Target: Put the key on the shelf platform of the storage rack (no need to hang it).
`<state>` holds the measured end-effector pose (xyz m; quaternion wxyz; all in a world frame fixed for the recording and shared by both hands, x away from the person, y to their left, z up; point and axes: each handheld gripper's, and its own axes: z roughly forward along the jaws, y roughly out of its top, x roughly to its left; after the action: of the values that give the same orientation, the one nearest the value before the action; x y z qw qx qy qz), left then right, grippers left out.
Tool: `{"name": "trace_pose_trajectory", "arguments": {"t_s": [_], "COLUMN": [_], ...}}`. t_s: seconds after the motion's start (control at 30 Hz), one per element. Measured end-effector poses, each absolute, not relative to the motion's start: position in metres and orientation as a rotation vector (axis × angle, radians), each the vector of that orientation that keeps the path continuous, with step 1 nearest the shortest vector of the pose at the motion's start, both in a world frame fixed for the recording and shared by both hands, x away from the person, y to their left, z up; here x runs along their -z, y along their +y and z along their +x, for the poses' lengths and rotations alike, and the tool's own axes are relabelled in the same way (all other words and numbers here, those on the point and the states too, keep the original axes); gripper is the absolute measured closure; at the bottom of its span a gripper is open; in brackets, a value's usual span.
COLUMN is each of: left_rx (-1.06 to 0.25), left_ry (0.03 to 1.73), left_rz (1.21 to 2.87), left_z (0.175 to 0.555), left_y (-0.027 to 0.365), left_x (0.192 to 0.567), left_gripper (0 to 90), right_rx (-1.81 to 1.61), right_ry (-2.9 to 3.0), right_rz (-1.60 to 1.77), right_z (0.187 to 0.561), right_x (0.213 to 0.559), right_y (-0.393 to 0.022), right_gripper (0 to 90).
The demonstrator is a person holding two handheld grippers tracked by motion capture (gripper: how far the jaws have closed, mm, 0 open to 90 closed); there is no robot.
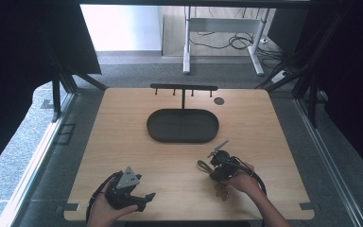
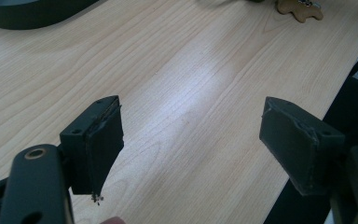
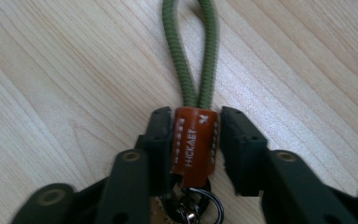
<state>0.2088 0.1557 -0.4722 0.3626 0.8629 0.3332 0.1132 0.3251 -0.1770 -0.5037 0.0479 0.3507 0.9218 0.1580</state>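
A keychain lies on the wooden table [image 1: 123, 142]: a green cord loop [image 3: 191, 51], a brown stitched leather tag [image 3: 195, 144] and a metal ring [image 3: 214, 207]. My right gripper [image 3: 196, 123] straddles the leather tag. Its left jaw rests against the tag, and a thin gap separates the right jaw from it, so the jaws stand open. In the high view the right gripper [image 1: 213, 168] sits right of centre near the front, with the cord loop [image 1: 202, 165] ahead of it and a brown charm [image 1: 221, 191] behind. My left gripper [image 2: 191, 135] is wide open over bare wood at the front left [image 1: 139, 196].
A dark oval tray [image 1: 153, 127] lies at the table's middle, with a black hook rack [image 1: 183, 87] standing behind it. A small dark disc [image 1: 219, 100] sits at the back right. The tray's edge [image 2: 23, 11] and the brown charm [image 2: 300, 8] appear far off in the left gripper view.
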Motion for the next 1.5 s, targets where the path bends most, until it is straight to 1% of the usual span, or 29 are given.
{"name": "trace_pose_trajectory", "arguments": {"t_s": [0.33, 0.77, 1.13, 1.17, 1.5], "left_rx": [-0.292, -0.293, -0.297, -0.297, -0.296], "left_ry": [0.860, 0.856, 0.852, 0.851, 0.852], "left_rz": [2.221, 2.219, 2.218, 2.219, 2.222], "left_z": [0.209, 0.208, 0.208, 0.208, 0.208], "left_y": [0.156, 0.156, 0.156, 0.155, 0.155], "left_x": [0.472, 0.471, 0.470, 0.470, 0.470], "left_gripper": [22.0, 21.9, 21.9, 21.9, 21.9], "right_rx": [-0.507, -0.596, -0.646, -0.657, -0.674], "right_ry": [2.823, 2.787, 2.750, 2.740, 2.707], "right_rz": [1.079, 1.067, 1.021, 1.008, 0.984], "right_z": [0.326, 0.324, 0.321, 0.321, 0.322], "right_x": [0.502, 0.475, 0.443, 0.436, 0.415], "right_y": [-0.181, -0.189, -0.191, -0.193, -0.197], "right_gripper": [69.1, 69.2, 69.6, 69.7, 69.8]}}
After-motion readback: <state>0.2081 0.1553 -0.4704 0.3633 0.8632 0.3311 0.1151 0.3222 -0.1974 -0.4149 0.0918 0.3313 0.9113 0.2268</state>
